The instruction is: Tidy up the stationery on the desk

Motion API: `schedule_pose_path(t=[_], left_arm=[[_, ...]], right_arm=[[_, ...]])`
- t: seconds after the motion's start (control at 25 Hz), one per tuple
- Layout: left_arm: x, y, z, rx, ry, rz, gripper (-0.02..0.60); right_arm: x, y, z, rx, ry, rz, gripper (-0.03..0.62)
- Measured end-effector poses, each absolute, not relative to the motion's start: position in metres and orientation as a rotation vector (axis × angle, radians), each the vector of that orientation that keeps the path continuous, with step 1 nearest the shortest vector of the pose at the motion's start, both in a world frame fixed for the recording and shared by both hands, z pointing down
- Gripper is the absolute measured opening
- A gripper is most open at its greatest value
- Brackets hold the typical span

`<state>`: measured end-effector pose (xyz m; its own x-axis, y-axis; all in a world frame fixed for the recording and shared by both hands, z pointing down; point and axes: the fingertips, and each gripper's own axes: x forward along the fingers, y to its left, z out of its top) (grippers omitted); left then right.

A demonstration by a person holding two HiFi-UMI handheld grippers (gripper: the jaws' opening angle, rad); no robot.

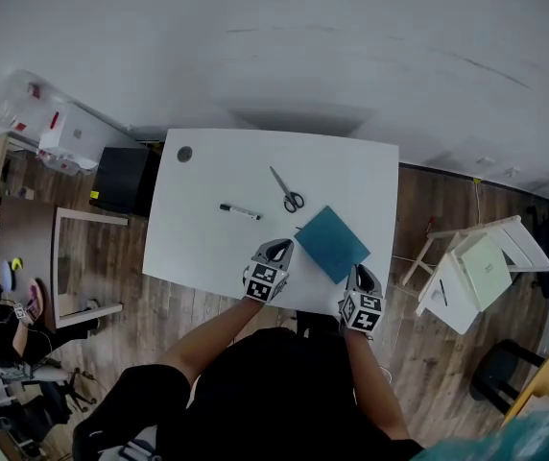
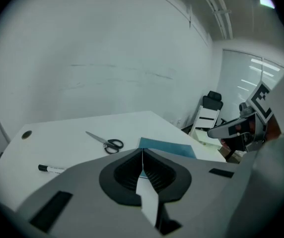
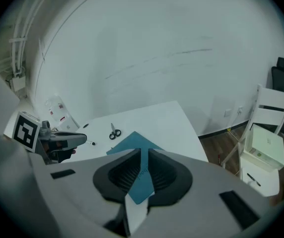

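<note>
Room: pale grey-white wall (image 1: 303, 46) with a dark wood-plank floor (image 1: 111, 277) below it. A white painted wooden stool-chair (image 1: 476, 267) stands to the right and a black box-shaped unit (image 1: 124, 179) sits at the bench's far left corner.

Bench (image 1: 207, 248): a smooth, matt white rectangular top with a small dark round grommet hole (image 1: 184, 154) near its far left corner.

Item 1. Black-handled steel scissors (image 1: 289, 192), closed, lying flat near mid-bench with the blades pointing to the far side. They lie well ahead of both tongs.

Item 2. Slim white marker pen with black cap (image 1: 240, 211), lying flat and crosswise. It is left of the scissors and ahead of the left tongs, apart from them.

Item 3. Thin teal square notebook with a matt cover (image 1: 331, 243), lying flat and turned diamond-wise at the near right of the bench. It sits between the two tongs, and its near corner runs beneath the right tongs.

Left tongs (image 1: 280, 248): grey body with black ribbed pads. They are held over the near bench edge, just left of the notebook. The jaws meet at the tips with nothing between them.

Right tongs (image 1: 361, 275): the same build, held over the notebook's near corner. The jaws stand a narrow slit apart. The teal cover shows through the slit from below and is not clamped.
</note>
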<state>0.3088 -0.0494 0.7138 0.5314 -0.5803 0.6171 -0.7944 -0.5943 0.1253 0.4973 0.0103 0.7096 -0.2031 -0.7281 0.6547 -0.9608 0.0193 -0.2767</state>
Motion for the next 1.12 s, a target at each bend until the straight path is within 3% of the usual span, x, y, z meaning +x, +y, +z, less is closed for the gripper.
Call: schedule_pose_path(t=[0.28, 0.36, 0.4, 0.52, 0.72, 1.12], left_arm=[[0.318, -0.077, 0.764, 2.325, -1.050, 0.919, 0.017], [0.323, -0.082, 0.772, 2.349, -1.012, 0.961, 0.017], [0.324, -0.085, 0.777, 2.349, -0.991, 0.974, 0.017], [0.330, -0.093, 0.795, 2.290, -0.948, 0.972, 0.019], [0.342, -0.098, 0.821, 2.202, -0.810, 0.966, 0.106], [0.346, -0.084, 0.829, 2.212, -0.740, 1.014, 0.123]], right_arm=[[0.514, -0.006, 0.759, 1.667, -1.876, 1.100, 0.042], [0.516, -0.006, 0.772, 1.639, -1.853, 1.126, 0.134], [0.516, -0.006, 0.777, 1.623, -1.843, 1.139, 0.147], [0.520, -0.007, 0.789, 1.580, -1.827, 1.167, 0.147], [0.523, -0.010, 0.809, 1.532, -1.805, 1.257, 0.147], [0.527, -0.009, 0.815, 1.572, -1.731, 1.363, 0.147]])
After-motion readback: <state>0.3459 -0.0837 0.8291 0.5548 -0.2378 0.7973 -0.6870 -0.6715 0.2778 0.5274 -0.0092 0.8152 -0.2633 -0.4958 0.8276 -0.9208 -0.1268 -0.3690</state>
